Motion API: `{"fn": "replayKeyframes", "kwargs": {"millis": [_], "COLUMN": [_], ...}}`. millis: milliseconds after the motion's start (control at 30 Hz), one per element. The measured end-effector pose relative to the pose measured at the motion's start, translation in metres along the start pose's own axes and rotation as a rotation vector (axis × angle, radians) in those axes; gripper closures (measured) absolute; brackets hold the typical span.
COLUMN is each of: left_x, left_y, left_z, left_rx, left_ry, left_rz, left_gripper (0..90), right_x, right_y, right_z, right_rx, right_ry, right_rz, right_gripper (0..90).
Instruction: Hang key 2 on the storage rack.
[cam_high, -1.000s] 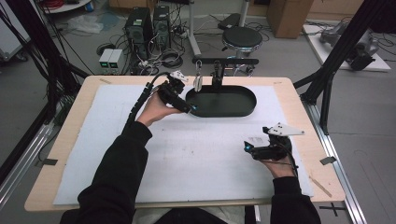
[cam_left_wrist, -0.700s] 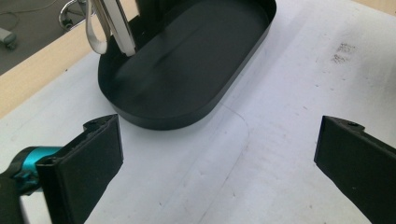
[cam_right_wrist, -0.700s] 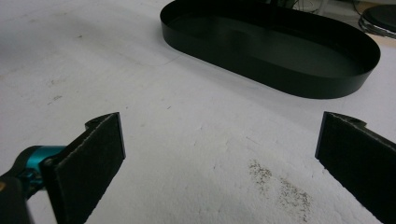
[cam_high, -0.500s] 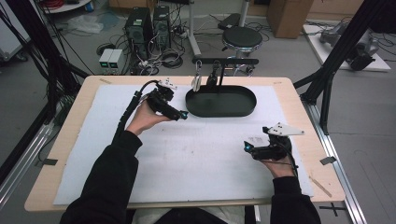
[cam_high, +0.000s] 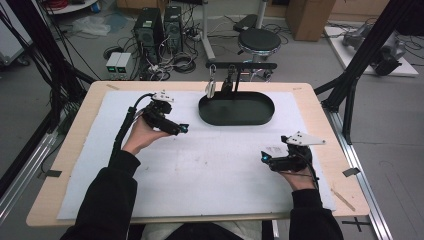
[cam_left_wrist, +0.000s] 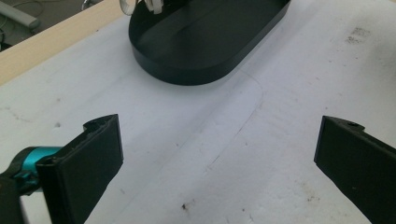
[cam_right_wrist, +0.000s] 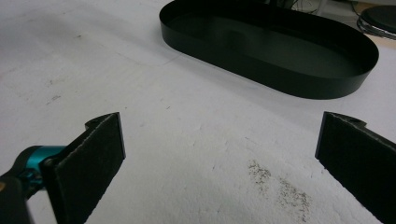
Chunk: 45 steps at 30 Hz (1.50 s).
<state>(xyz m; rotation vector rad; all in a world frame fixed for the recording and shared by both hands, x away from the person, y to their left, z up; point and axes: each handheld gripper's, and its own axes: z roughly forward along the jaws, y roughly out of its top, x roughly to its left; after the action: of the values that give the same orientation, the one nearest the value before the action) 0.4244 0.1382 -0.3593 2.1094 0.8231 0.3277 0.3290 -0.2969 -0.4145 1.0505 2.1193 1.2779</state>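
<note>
A black oval tray (cam_high: 236, 108) lies at the back middle of the white mat (cam_high: 200, 165); its rim (cam_left_wrist: 196, 77) also shows ahead in the left gripper view and the tray (cam_right_wrist: 280, 74) in the right gripper view. A black rack with hanging metal tools (cam_high: 222, 82) stands behind it. My left gripper (cam_high: 183, 128) hovers left of the tray, open, with nothing between its jaws (cam_left_wrist: 219, 163). My right gripper (cam_high: 263, 158) rests near the mat's right front, open and empty (cam_right_wrist: 219, 163).
The wooden table edge (cam_high: 345, 190) borders the mat. Black frame posts (cam_high: 360, 75) rise at the right and left. On the floor beyond the table are computer towers (cam_high: 157, 30), cables and a stool (cam_high: 258, 40).
My left gripper has drawn back from the tray's left end, leftward and toward me. The right gripper has stayed where it was.
</note>
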Motion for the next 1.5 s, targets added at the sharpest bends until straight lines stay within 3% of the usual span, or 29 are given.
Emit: {"fn": "replayKeyframes", "kwargs": {"millis": [333,600,933,1200,1500], "left_x": [0.001,0.009,0.014,0.012,0.01], "left_y": [-0.018,-0.044,-0.08,-0.101,-0.125], "left_z": [-0.021,-0.04,-0.07,-0.087,-0.1], "left_rx": [-0.009,-0.037,-0.153,-0.187,-0.225], "left_ry": [0.023,0.045,0.085,0.121,0.144], "left_rz": [-0.008,-0.066,-0.108,-0.101,-0.122], "left_gripper": [1.7,1.7,1.7,1.7,1.7], "right_x": [0.0,0.0,0.003,0.003,0.004], "right_y": [0.0,0.0,0.001,0.001,0.0], "right_z": [0.0,0.0,0.001,0.001,0.001], "right_rx": [0.0,0.0,0.005,0.005,0.005], "right_ry": [-0.002,0.0,0.003,0.001,0.0], "right_rz": [-0.004,-0.009,-0.01,-0.008,-0.007], "right_gripper": [0.6,0.6,0.6,0.6,0.6]}}
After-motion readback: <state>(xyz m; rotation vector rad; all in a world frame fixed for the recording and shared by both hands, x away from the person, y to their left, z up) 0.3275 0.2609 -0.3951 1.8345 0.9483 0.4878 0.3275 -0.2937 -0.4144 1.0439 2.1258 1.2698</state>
